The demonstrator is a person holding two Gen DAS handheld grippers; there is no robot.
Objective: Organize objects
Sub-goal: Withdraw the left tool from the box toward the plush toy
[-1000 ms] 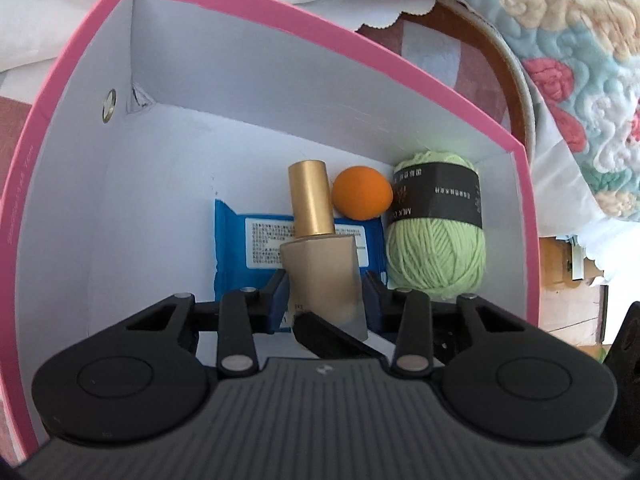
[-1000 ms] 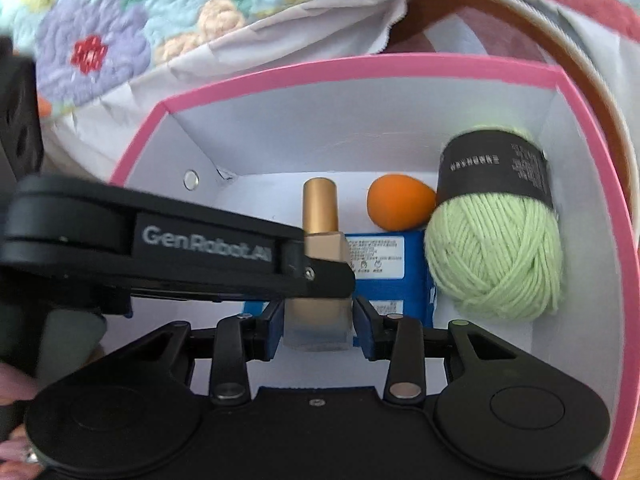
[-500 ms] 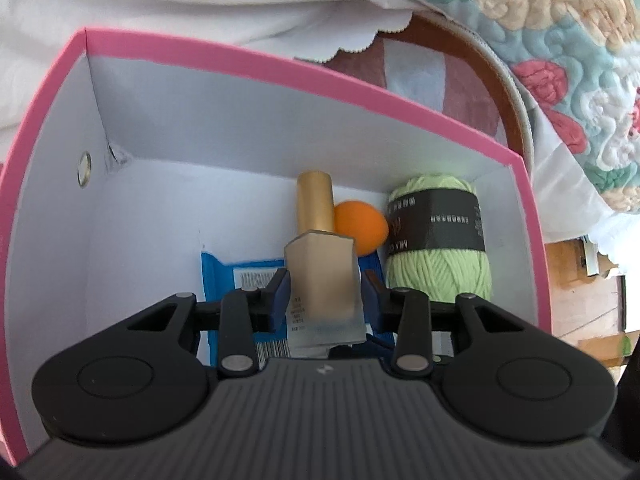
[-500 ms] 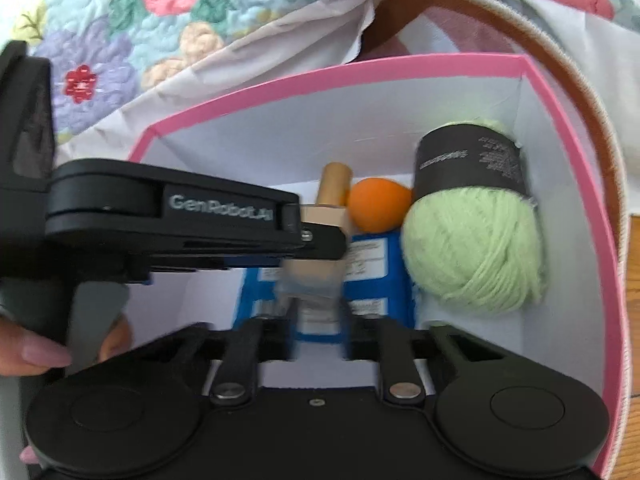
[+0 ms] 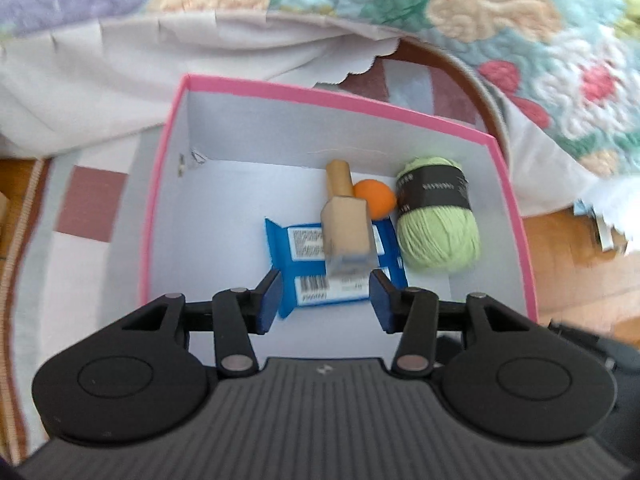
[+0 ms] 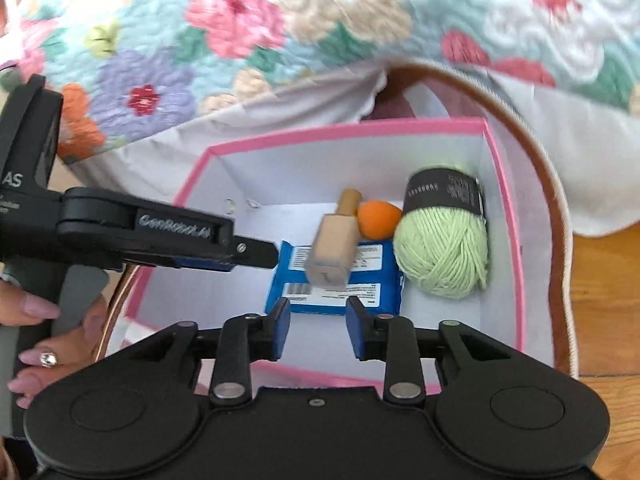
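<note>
A pink-rimmed white box [image 5: 320,96] holds a blue packet [image 5: 276,240], an orange ball [image 5: 376,198] and a green yarn skein [image 5: 438,232]. A beige bottle with a gold cap [image 5: 346,224] lies tilted on the packet, its cap toward the far wall. My left gripper [image 5: 324,300] hovers above the box with its jaws opening and nothing pressed between its pads. In the right wrist view my right gripper [image 6: 318,326] hangs over the near rim, jaws opening too, with the bottle [image 6: 332,244] ahead of them and untouched. The left gripper's fingers [image 6: 248,250] reach in from the left.
A flowered quilt [image 5: 480,8] and a white sheet [image 5: 120,64] hang behind the box. The box stands on a patterned rug [image 5: 88,208] over a wood floor [image 6: 600,280]. A person's hand [image 6: 36,312] grips the left gripper's handle.
Both grippers have let go of the bottle, spread their jaws and lifted back out of the box. The bottle now rests on the blue packet.
</note>
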